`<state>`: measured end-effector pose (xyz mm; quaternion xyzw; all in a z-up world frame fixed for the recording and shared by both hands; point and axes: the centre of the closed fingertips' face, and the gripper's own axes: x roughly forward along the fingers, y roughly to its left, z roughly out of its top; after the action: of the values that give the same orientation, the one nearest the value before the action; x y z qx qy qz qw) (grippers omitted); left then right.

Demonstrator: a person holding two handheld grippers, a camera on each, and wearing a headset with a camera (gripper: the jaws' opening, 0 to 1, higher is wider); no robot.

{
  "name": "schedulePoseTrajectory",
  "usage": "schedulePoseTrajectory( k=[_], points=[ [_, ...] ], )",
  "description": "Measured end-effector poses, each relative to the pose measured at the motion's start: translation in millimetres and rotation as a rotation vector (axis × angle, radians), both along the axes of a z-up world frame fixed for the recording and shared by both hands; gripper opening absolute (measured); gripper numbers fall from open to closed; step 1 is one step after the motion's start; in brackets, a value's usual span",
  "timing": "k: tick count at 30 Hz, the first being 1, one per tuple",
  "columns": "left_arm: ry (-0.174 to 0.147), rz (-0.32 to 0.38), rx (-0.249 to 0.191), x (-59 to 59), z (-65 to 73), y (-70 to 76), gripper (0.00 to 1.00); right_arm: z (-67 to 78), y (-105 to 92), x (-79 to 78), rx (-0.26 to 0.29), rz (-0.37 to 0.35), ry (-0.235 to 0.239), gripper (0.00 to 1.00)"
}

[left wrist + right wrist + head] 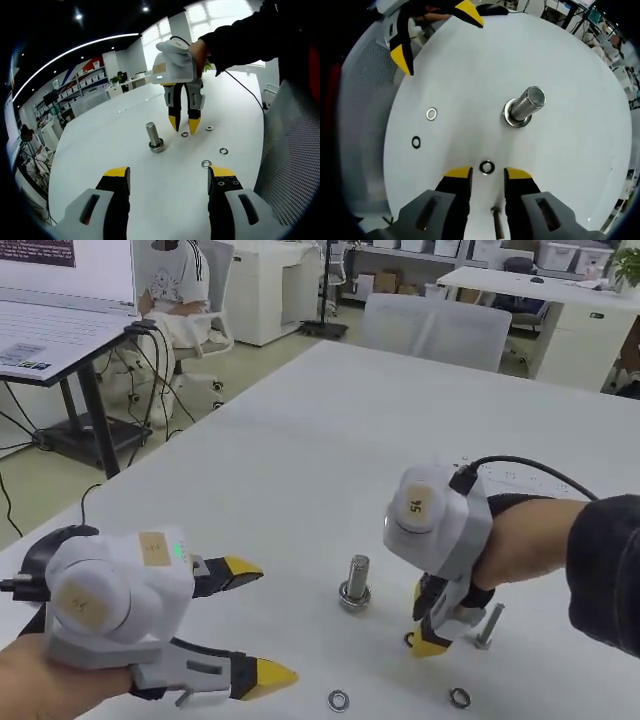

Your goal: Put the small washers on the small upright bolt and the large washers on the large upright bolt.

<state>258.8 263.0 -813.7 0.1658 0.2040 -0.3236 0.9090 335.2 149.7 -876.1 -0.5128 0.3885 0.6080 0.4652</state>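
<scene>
Right hand-held gripper (487, 174), small bolt (495, 222) half-hidden

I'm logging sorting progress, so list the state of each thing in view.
left tool, open, holding nothing.
right tool, open, tips astride a washer.
washer at the right tool, lying flat, not gripped.
large bolt, upright, a ring round its base.
small bolt, shaft bare; upright or leaning, cannot tell.
washer nearer the left tool, flat, loose.
washer near the small bolt, flat, loose.
</scene>
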Motion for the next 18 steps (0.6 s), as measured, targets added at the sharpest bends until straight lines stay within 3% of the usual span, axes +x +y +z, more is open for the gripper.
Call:
schedulePoseTrajectory(
  k=[18],
  points=[
    [0.003,-0.006,-0.009,-0.7,-0.2,-1.4,0.62,-1.1,1.5,-0.4,-0.004,0.003,-0.005,0.23]
  ],
)
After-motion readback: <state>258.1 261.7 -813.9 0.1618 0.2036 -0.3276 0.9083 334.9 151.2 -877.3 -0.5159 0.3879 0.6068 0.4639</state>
